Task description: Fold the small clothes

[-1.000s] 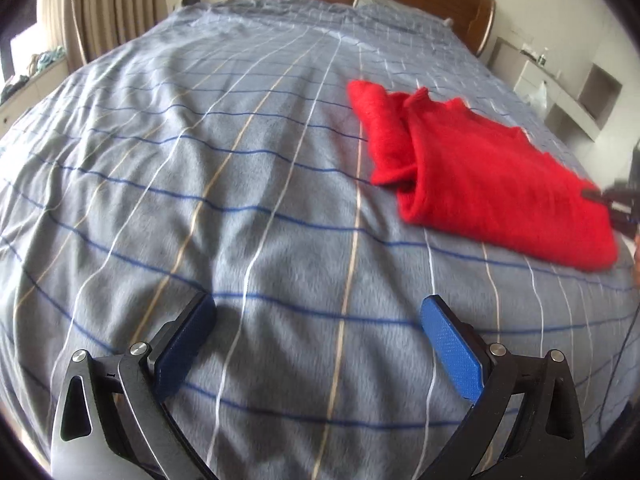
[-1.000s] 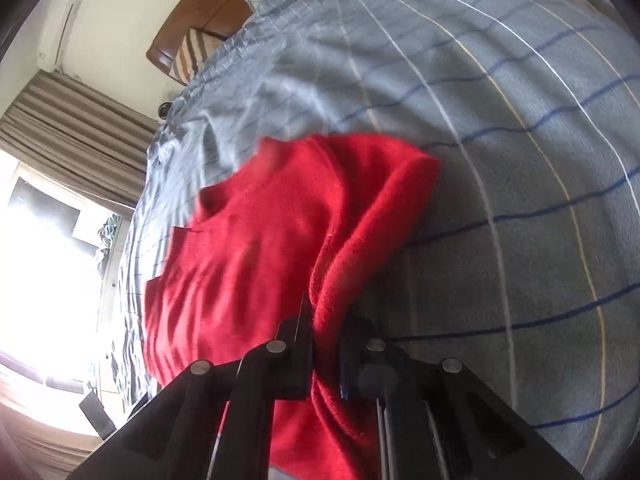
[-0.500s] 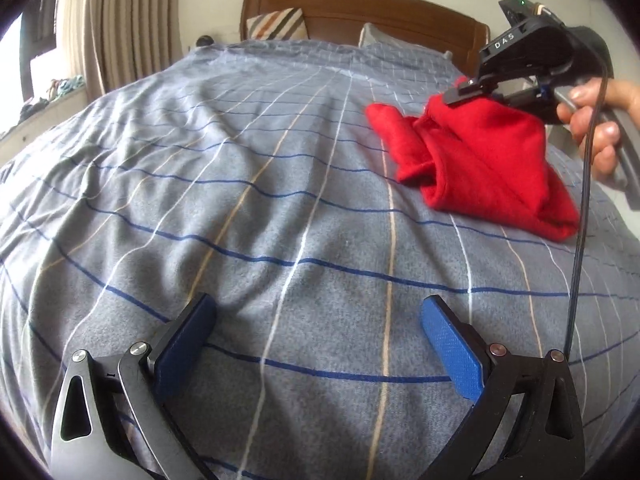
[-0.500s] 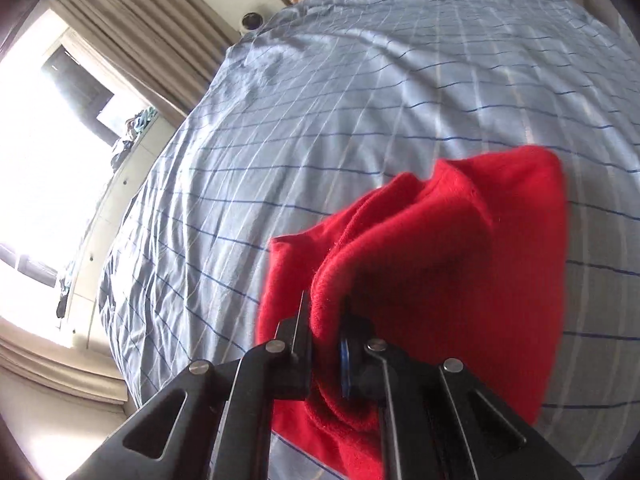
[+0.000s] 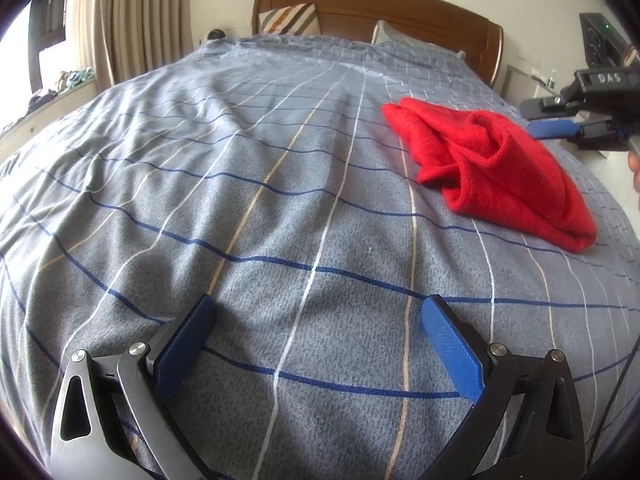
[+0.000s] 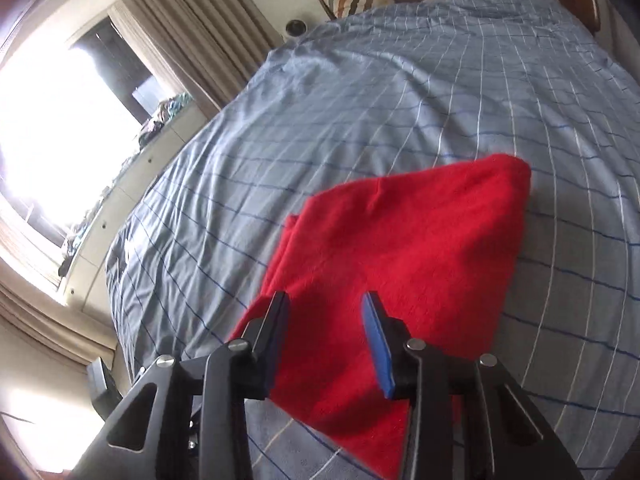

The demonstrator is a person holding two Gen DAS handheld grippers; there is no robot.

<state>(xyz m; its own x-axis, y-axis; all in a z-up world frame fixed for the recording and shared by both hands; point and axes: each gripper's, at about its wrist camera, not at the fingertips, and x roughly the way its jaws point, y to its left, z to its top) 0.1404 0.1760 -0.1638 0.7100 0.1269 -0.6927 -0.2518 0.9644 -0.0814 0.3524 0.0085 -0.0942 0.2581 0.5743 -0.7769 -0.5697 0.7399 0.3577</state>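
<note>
Two grippers: both mine, one in each hand, over one bed.
Bed (image 5: 280,208): grey-blue cover with dark blue, white and tan lines, wooden headboard (image 5: 400,12) at the far end, a striped cushion (image 5: 290,19) leaning on it.
Red garment (image 5: 496,168): folded over and rumpled, lying on the bed's right half as my left camera sees it; well apart from my left gripper, directly ahead of and below my right one.
Left gripper (image 5: 318,338): jaws spread wide over bare bedcover, nothing between them.
Right gripper (image 6: 326,338): jaws have just been opening; they stand parted above the near part of the garment (image 6: 400,248), pads clear of the cloth, not gripping it.
</note>
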